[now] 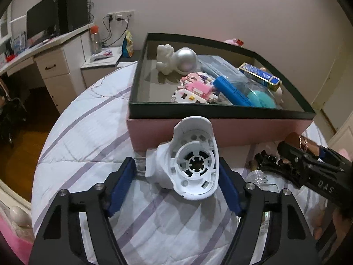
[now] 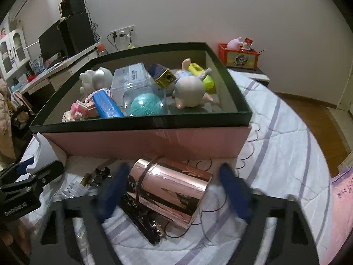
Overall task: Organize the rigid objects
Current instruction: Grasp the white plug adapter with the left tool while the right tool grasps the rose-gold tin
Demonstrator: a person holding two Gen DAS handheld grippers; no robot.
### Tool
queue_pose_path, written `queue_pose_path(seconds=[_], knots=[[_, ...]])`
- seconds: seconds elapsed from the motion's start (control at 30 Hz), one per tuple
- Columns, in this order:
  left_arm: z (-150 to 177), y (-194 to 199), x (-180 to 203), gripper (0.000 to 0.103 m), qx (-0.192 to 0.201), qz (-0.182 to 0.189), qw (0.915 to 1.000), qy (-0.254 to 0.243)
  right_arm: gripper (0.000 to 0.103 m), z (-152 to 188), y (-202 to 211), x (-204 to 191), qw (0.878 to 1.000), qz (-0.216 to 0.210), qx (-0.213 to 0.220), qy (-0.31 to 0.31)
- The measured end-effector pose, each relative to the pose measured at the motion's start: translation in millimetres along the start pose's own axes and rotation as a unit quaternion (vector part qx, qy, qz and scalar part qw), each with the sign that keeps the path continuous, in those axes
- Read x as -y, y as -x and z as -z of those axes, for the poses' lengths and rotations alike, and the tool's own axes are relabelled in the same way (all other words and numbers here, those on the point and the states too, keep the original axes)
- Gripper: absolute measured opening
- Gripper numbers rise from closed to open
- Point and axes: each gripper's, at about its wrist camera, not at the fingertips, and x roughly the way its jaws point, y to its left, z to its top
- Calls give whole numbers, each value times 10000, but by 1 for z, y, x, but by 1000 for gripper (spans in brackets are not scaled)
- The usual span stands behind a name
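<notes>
A white plastic housing (image 1: 192,161) with a round ribbed opening lies on the striped bedcover in front of the box. My left gripper (image 1: 176,163) is shut on it: the right blue pad (image 1: 228,187) presses its rim, and the left pad meets a clear tab on its side. In the right wrist view a shiny pink metal can (image 2: 172,187) lies on its side between the blurred blue pads of my right gripper (image 2: 174,170). Small gaps show on both sides, so that gripper is open. The pink box (image 2: 143,141) with a dark rim holds several toys and cases.
Under and beside the can lie a black flat object (image 2: 143,220), a thin black cord (image 2: 211,212) and small clutter (image 2: 101,174). The bed's edge drops to wooden floor (image 2: 315,119) on the right. A desk (image 1: 50,46) stands far left, and an orange crate (image 2: 238,56) behind the box.
</notes>
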Motion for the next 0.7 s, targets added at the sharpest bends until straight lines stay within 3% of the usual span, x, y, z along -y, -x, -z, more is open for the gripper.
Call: queue_pose_path(seconds=[0.23,0.7], knots=[[-2,-8,7,75,-167,-98,9997,-161,69,0,-2,7,9996,-221,-52,-162],[5,37,2,75,410,-17,9992,-37,69,9,23,10,9987,-483,109,-151]])
